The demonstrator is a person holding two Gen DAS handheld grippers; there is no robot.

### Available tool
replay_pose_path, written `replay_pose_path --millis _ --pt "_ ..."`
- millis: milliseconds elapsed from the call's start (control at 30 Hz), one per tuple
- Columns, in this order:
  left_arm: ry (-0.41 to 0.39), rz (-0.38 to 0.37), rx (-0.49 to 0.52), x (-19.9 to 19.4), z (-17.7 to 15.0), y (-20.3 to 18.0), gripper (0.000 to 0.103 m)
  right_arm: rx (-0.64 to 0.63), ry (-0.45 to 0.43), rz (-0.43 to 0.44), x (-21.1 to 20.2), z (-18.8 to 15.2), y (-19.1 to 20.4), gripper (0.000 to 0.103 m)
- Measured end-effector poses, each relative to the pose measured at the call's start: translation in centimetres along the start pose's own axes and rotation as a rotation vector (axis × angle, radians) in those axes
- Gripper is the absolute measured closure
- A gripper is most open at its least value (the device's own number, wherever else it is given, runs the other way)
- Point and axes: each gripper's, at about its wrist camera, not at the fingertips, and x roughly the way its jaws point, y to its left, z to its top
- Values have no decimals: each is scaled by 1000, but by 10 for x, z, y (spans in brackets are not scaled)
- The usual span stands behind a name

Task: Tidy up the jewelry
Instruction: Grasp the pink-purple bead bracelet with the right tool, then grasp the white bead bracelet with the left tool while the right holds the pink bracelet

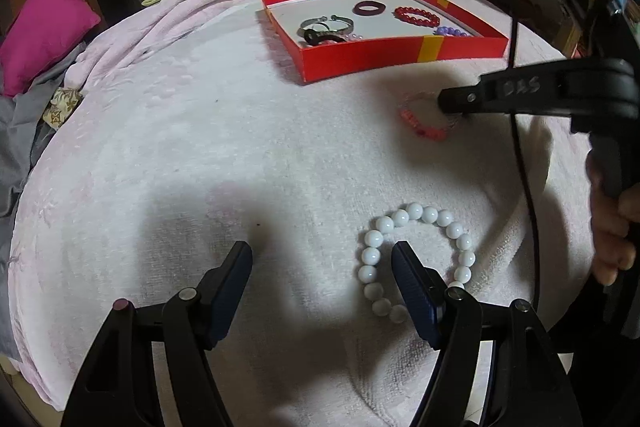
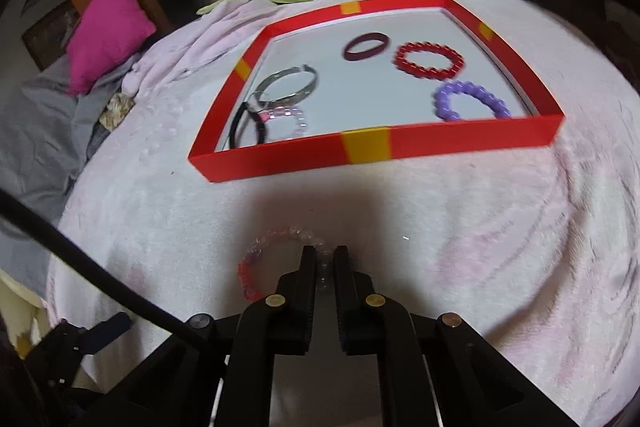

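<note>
The bed [image 1: 240,147], covered by a pale pink towel, carries all the work items. The red tray [image 2: 460,143] lies at 12 o'clock in the right wrist view and at 1 o'clock in the left wrist view.

Status, done: six pieces lie inside the tray.
- Silver bangle [image 2: 286,83], at the tray's 9 o'clock side.
- Black band [image 2: 240,129], at its 8 o'clock corner, overlapping the bangle.
- Clear pink bracelet [image 2: 290,123], just beside the band.
- Purple bracelet [image 2: 468,101], at 4 o'clock, against the near wall.
- Red bracelet [image 2: 430,61], at 1 o'clock.
- Maroon ring [image 2: 366,47], at 12 o'clock.

Status, left: two pieces lie on the towel, outside the tray.
- White bracelet [image 1: 376,239], at 5 o'clock in the left wrist view. The left tool [image 1: 322,253] is released, its jaws spread wide; the right-hand finger tip sits inside the bead loop and the other finger rests on bare towel. Nothing is gripped.
- Pink bracelet [image 2: 260,251], well apart from the white one and near the tray's front wall. The right tool [image 2: 324,255] is clenched on its beads, at the loop's 3 o'clock side. The bracelet appears not yet lifted off the towel.

Judgement: the task is roughly three quarters complete. Two transfers into the tray remain, one of them begun.
</note>
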Motion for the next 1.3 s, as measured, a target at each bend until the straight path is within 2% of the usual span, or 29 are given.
replay_pose_path --millis 367,400,567,700,967,1000,1067,1133,1300 --pt "-17 7 -13 5 7 -6 32 89 5 -24 -23 -6 -48 94" --pt "-20 4 -15 6 8 -6 34 99 7 -22 -25 -7 -52 94" --pt "-46 -9 -28 7 16 -5 58 134 30 28 -31 -14 -66 94" --pt "-62 -7 -54 11 27 -3 66 141 38 66 -34 -18 -73 91" --pt "-82 6 -112 20 42 -1 65 140 45 69 -35 -20 -71 89" --pt "-81 7 -109 19 41 -1 64 138 46 67 -35 -20 -71 89" --pt "-76 17 -105 18 41 -1 52 137 46 64 -34 -20 -70 88" --pt "-68 35 -108 18 39 1 45 136 47 60 -33 -20 -68 87" --pt "-54 -6 -146 12 33 8 45 132 45 46 -30 -19 -66 86"
